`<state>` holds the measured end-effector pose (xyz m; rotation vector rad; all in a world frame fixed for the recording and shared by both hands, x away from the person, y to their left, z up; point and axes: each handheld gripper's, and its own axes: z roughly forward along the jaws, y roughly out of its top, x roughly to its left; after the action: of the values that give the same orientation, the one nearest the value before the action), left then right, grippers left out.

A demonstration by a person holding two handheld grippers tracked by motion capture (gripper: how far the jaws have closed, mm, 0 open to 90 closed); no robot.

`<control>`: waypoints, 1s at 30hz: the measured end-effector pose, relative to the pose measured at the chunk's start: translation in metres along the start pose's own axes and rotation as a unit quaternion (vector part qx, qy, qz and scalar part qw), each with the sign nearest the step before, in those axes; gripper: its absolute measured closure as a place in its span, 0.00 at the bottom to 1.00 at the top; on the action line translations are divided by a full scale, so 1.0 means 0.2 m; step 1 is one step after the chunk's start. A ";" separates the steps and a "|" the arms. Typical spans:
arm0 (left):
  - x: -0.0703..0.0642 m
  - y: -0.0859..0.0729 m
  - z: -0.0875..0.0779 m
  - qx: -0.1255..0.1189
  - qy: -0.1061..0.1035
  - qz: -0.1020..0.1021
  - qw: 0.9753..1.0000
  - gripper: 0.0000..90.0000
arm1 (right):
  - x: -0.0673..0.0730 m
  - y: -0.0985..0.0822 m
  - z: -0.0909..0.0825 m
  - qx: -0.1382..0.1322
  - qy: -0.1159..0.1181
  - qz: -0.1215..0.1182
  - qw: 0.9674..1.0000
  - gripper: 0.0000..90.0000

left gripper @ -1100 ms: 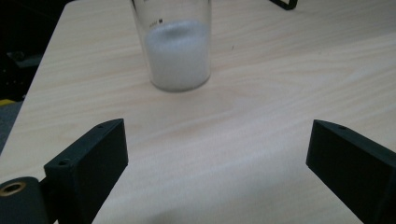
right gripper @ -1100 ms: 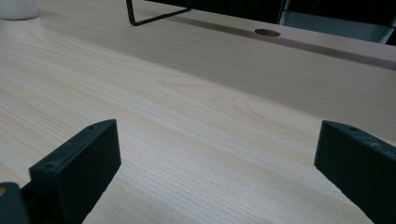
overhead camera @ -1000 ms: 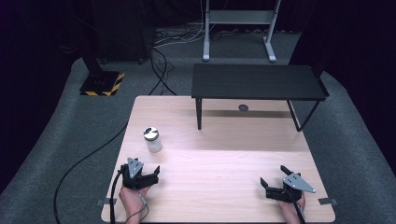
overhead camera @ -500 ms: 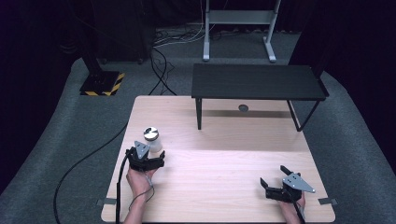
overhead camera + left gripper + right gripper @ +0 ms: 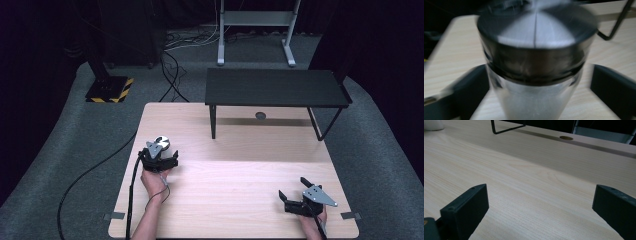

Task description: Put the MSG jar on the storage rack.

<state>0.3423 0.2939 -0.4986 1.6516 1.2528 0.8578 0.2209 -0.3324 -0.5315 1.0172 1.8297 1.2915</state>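
Grippers sit at the near end of a light wooden table [image 5: 240,200], each held in one of the person's hands. Right gripper [image 5: 291,198] rests low at the near right corner with its jaws spread wide; its own view shows bare wood grain between them and nothing gripped. Left gripper [image 5: 161,159] is farther in, on the left side of the table, jaws likewise spread. A jar [image 5: 534,75], clear-walled with a dark band under a brushed metal lid, stands upright between them in the left gripper view. That view is blurred, and contact between jaws and jar cannot be confirmed; a gap shows on the right side. From above, the jar [image 5: 162,143] appears just beyond the left gripper, its round lid visible. Farther back, a low black shelf [image 5: 275,87] on thin legs stands across the far half of the table, well apart from the jar.
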 end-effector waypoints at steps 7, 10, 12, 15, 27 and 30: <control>-0.02 -0.02 0.02 -0.013 0.012 -0.006 1.000 0.34 | 0.00 0.00 0.00 -0.002 -0.001 -0.001 1.000 0.00; -0.02 -0.03 0.02 -0.016 0.010 -0.003 1.000 0.34 | 0.00 0.00 0.00 -0.001 -0.001 -0.002 1.000 0.00; -0.02 -0.03 0.02 -0.017 0.009 -0.001 1.000 0.34 | 0.00 0.00 0.00 -0.001 0.001 -0.003 1.000 0.00; -0.02 -0.03 0.01 -0.017 0.003 0.005 1.000 0.34 | 0.00 0.00 0.00 -0.001 0.002 -0.001 1.000 0.00; -0.02 0.07 -0.09 -0.047 -0.030 0.014 0.998 0.34 | 0.00 0.00 0.00 0.002 0.002 0.000 1.000 0.00; -0.03 0.16 -0.12 -0.058 -0.038 0.023 0.997 0.34 | 0.00 0.00 0.00 0.002 0.002 0.000 1.000 0.00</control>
<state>0.3314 0.2900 -0.4600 1.6109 1.0955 0.8712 0.2215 -0.3329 -0.5315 1.0184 1.8358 1.2910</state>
